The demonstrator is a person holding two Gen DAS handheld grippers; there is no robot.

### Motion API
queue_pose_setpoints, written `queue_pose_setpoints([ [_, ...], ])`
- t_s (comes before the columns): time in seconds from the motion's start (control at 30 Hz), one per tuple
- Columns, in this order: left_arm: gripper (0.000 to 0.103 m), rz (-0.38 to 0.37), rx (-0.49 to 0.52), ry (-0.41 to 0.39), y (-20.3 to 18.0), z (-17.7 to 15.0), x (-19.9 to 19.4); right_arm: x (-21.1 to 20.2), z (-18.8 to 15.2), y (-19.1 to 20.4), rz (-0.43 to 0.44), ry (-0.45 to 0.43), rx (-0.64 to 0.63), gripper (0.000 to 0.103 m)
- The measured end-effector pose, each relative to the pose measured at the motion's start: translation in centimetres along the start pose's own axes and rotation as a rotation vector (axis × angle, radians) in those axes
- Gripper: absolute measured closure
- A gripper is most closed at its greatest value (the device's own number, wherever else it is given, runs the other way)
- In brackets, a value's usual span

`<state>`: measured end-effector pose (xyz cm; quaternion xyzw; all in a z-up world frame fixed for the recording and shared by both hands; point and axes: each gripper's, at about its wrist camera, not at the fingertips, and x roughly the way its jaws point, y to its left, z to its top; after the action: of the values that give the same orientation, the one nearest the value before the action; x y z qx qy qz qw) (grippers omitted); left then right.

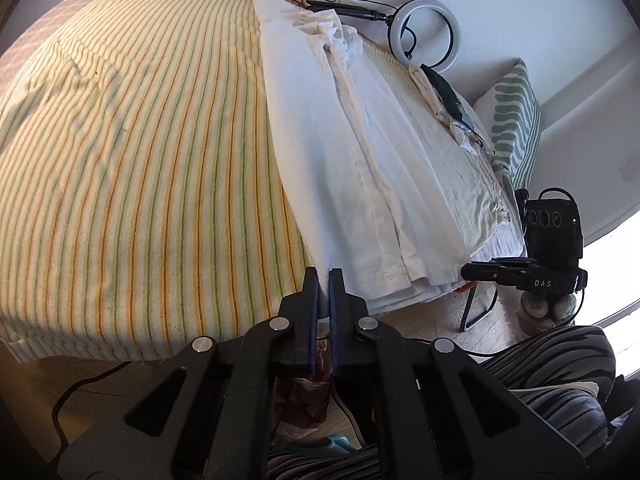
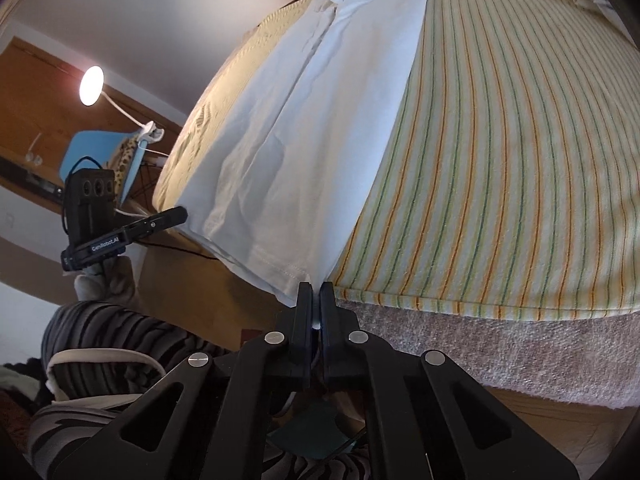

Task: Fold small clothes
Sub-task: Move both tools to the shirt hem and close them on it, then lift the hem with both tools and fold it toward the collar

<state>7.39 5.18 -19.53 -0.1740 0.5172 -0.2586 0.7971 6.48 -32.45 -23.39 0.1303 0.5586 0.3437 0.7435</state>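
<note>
Reading "GenRobot.AI" on one gripper [image 2: 120, 236] ("DAS" on the other [image 1: 524, 276]), both jaws pinch the white garment [image 2: 296, 152].

The garment [image 2: 304, 152] is plain white. The cloth [image 1: 140, 152] beneath it is cream with thin orange and green stripes. A cushion [image 1: 516, 120] carries wavy green bands on cream. The ring light [image 1: 426, 34] is white, the chair [image 2: 96, 152] light blue, and the sleeve [image 2: 120, 332] grey with black streaks.
</note>
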Motion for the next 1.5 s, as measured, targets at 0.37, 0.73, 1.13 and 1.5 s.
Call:
queue_pose_setpoints([
  [0.37,0.101,-0.020,0.014,-0.042,-1.0,2.9,-0.9,-2.2,3.1,-0.3,0.050,-0.072,0.016,0.101],
  [0.73,0.101,0.000,0.020,-0.109,-1.0,9.6,0.0,-3.3,8.9,-2.0,0.031,-0.154,0.056,0.101],
  [1.13,0.101,0.057,0.006,-0.083,1.6,14.6,4.6,0.0,14.4,-5.0,-0.017,-0.121,0.128,0.101],
  [1.5,0.087,0.067,-0.016,-0.067,2.5,15.2,5.9,-1.0,15.7,-5.6,-0.028,-0.147,0.120,0.071],
])
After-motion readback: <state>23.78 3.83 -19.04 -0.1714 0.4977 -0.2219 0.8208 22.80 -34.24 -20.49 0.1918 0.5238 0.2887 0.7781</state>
